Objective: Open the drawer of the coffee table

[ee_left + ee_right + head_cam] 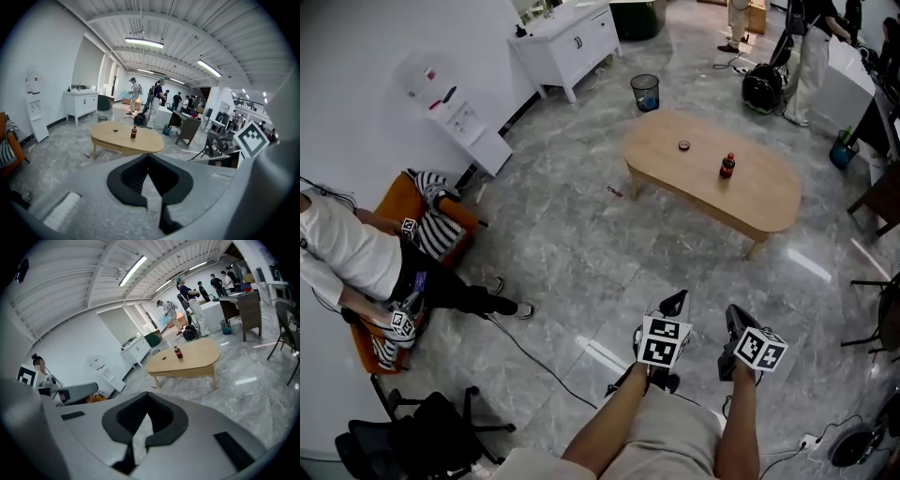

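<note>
The oval wooden coffee table [712,178] stood on the grey marble floor [572,253] with 1 dark bottle [727,166] on top, well apart from the left gripper [675,303] and right gripper [737,319], held side by side, each with its 2 jaws pressed together on nothing.

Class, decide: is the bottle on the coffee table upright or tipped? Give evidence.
Upright: the bottle stands on its base on the coffee table, cap uppermost.

Open-plan office: desks [188,127], strip lights [144,42]
</note>
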